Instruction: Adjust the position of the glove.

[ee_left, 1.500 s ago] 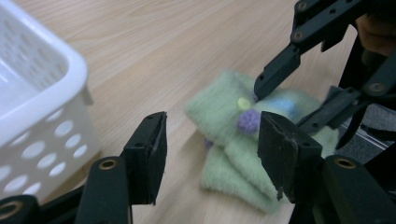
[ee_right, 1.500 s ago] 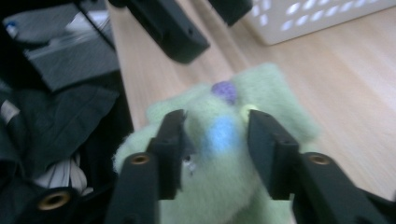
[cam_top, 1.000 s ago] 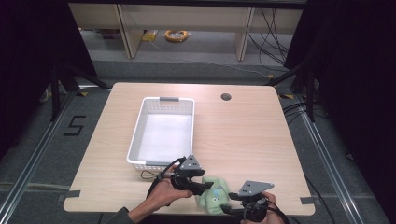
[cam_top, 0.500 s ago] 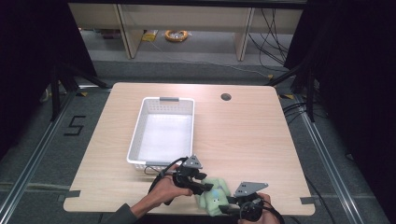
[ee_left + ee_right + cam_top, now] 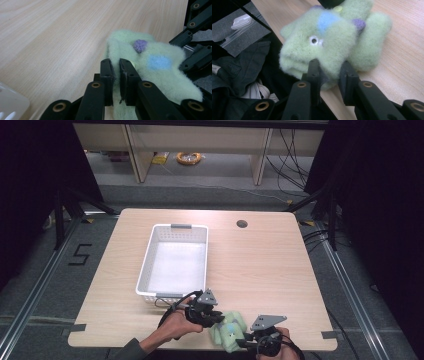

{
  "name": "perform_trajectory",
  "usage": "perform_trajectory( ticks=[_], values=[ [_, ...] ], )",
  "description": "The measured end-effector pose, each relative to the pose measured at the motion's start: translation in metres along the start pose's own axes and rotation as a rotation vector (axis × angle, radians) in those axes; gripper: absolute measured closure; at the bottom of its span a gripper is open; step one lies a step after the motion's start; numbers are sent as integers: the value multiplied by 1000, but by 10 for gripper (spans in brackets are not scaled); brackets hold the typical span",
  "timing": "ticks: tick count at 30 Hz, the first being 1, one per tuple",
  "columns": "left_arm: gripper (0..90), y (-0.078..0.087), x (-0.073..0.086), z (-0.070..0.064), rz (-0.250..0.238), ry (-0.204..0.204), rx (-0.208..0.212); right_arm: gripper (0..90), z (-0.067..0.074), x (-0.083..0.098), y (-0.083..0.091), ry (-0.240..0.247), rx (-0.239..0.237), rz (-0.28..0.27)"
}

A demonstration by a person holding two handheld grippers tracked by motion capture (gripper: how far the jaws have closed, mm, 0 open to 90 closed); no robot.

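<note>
Near the white basket (image 5: 172, 265), on the worktop's (image 5: 270, 270) front edge, both tools have just been closing: left tool (image 5: 115, 72) pinches the green plush toy (image 5: 227, 334), right tool (image 5: 329, 73) squeezes its head. Thin fluff could slip free, dropping it overboard.

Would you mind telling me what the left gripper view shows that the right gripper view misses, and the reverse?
Left gripper view alone: a rounded corner of the white plastic basket, and the left gripper pinching a flap of the fuzzy pale green plush toy.

Right gripper view alone: the toy's white stitched eye, dark clothing below the table edge, and the right gripper closing on the toy's lower edge.

Both: the green toy with its blue patch and purple bump, on the light wooden table.
</note>
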State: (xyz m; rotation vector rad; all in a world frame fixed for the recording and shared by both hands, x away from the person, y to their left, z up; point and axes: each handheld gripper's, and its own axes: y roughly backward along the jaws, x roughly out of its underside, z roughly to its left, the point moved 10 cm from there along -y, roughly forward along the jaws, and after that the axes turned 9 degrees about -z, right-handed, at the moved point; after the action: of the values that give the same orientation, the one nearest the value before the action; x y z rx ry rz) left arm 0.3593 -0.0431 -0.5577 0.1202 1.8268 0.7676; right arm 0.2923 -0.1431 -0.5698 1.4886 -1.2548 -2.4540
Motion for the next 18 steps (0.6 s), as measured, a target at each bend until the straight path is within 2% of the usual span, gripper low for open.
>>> perform_trajectory(
  ticks=[1, 3, 4, 5, 6, 8, 10, 11, 12, 13, 15, 16, 17, 18],
  values=[
    [823, 1, 0, 0, -1, -2, -4, 755, -1, -1, 2, 21, -3, 5],
    [825, 6, -3, -3, -14, -3, -4, 771, -1, -3, 5, 28, -5, -1],
    [825, 10, -5, -4, -19, -6, -10, 777, 1, -7, 7, 31, -11, -24],
    [825, 13, -8, -6, -33, 3, -11, 783, 2, -9, 12, 31, -20, -19],
    [824, 17, -11, -8, -48, 14, -13, 789, 1, -14, 15, 61, -14, -43],
    [824, 25, -17, -13, -81, 25, -11, 797, 1, -21, 23, 74, -14, -54],
    [823, 33, -22, -19, -110, 22, -9, 801, -3, -28, 31, 99, 0, -65],
    [823, 35, -24, -23, -130, 49, -10, 803, -6, -30, 35, 106, 19, -66],
    [823, 38, -24, -25, -134, 43, -13, 805, -9, -33, 37, 117, 26, -69],
    [822, 39, -24, -28, -154, 61, -12, 807, -15, -37, 39, 137, 40, -65],
    [823, 42, -22, -34, -169, 79, 1, 808, -17, -39, 39, 146, 40, -61],
    [823, 42, -20, -36, -176, 104, -4, 808, -19, -40, 38, 159, 41, -49],
    [822, 43, -18, -38, -178, 105, -3, 808, -22, -42, 38, 178, 37, -32],
    [822, 43, -16, -41, -193, 123, -5, 808, -25, -46, 36, 200, 33, -33]
  ],
)
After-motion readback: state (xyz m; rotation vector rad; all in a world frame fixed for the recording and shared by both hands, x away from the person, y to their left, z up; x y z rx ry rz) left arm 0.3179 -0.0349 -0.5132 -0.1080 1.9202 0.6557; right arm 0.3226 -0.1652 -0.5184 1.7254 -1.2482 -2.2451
